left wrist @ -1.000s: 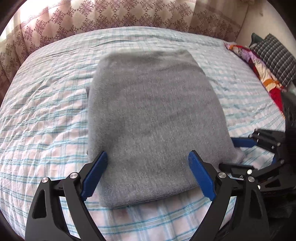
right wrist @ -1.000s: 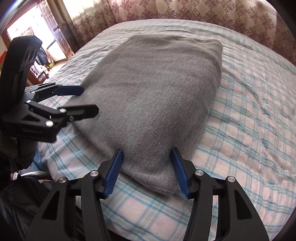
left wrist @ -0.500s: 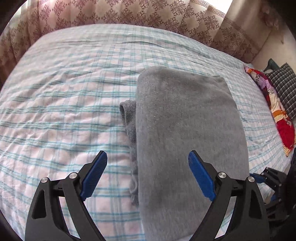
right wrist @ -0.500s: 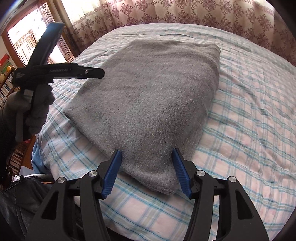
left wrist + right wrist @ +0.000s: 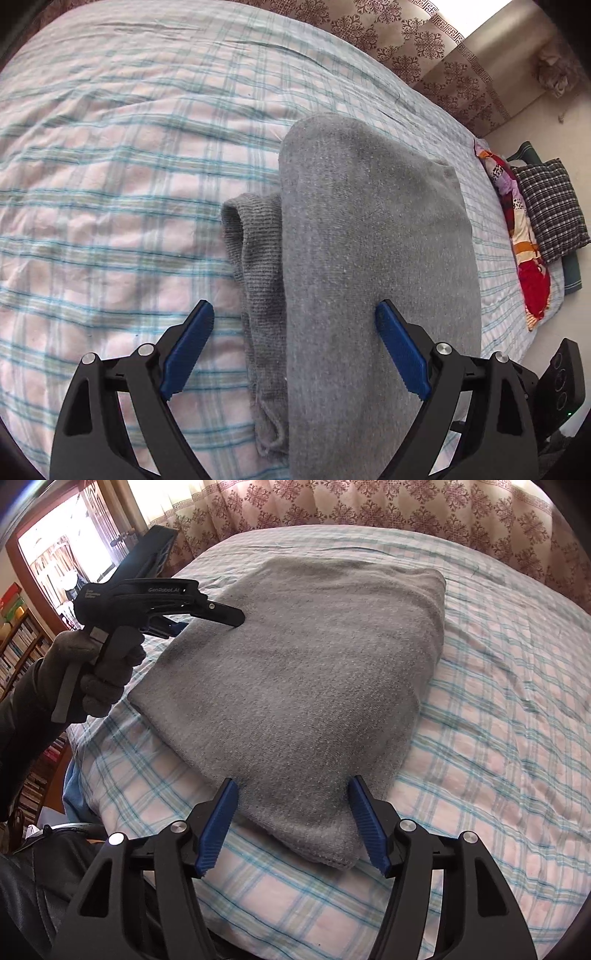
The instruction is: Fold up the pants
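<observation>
Bed (image 5: 498,720) w/ a pink-and-blue check sheet carries the folded grey pants (image 5: 314,686), lying near its front edge, toward the front left corner in the right wrist view. Right gripper (image 5: 291,825) sits at the bundle's near corner, jaws opening, blue pads either side of the fabric, not pressing it. Left gripper (image 5: 293,350) has jaws wide, nothing held; its right pad is over the top layer, the left over bare sheet.

Left view alone shows a ribbed cuff (image 5: 255,251) poking out from under the bundle's left side, plus checked pillow (image 5: 552,210) by the bed's far right edge. Right view alone shows the gloved left hand (image 5: 99,675) gripping its tool's handle, tips angled down over the pants' left edge; dark sleeve behind it.
</observation>
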Available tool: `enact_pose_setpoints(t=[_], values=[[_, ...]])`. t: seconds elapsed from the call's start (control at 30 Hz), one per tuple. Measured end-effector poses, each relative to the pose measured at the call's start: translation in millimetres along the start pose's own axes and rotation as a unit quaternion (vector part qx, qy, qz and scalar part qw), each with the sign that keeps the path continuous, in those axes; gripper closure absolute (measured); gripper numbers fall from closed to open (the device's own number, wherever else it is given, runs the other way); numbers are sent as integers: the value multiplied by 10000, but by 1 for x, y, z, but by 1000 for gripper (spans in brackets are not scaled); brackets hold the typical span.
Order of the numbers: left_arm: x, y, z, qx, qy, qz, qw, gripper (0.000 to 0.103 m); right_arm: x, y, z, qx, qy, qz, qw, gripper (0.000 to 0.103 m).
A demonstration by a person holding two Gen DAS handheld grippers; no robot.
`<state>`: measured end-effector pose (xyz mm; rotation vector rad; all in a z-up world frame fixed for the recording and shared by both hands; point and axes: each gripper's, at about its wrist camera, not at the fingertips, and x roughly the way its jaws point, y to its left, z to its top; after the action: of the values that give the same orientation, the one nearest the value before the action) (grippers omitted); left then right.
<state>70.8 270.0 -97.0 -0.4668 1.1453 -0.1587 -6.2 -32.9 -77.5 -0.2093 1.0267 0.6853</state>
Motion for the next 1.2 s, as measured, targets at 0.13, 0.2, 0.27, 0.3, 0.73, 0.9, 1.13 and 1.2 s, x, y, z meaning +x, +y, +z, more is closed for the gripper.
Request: enact_pose_setpoints(t=[0.13, 0.2, 0.27, 0.3, 0.73, 0.9, 1.13, 1.2], values=[[10, 5, 1, -109, 76, -231, 9996, 10, 0, 0, 0, -7, 3, 24, 10000, 39], [12, 7, 2, -126, 67, -306, 9994, 9, -2, -1, 1, 1, -20, 63, 10000, 38], [14, 7, 3, -84, 43, -320, 9994, 9, -8, -3, 3, 32, -60, 151, 9999, 36], [15, 7, 3, -75, 33, -328, 9994, 10, -11, -5, 4, 70, -80, 202, 9997, 35], [7, 15, -10, -50, -75, -429, 9990, 10, -13, -86, 52, 1669, -558, 619, 9825, 32], [5, 16, -10, -43, -88, -452, 9989, 10, 18, -110, 64, 2316, -366, 885, 9681, 32], [3, 19, -10, -31, -81, -523, 9986, 10, 48, -124, 65, 2742, -176, 1132, 9548, 32], [2, 21, -9, -39, -82, -556, 9984, 10, 54, -125, 65, 2798, -143, 1230, 9520, 32]])
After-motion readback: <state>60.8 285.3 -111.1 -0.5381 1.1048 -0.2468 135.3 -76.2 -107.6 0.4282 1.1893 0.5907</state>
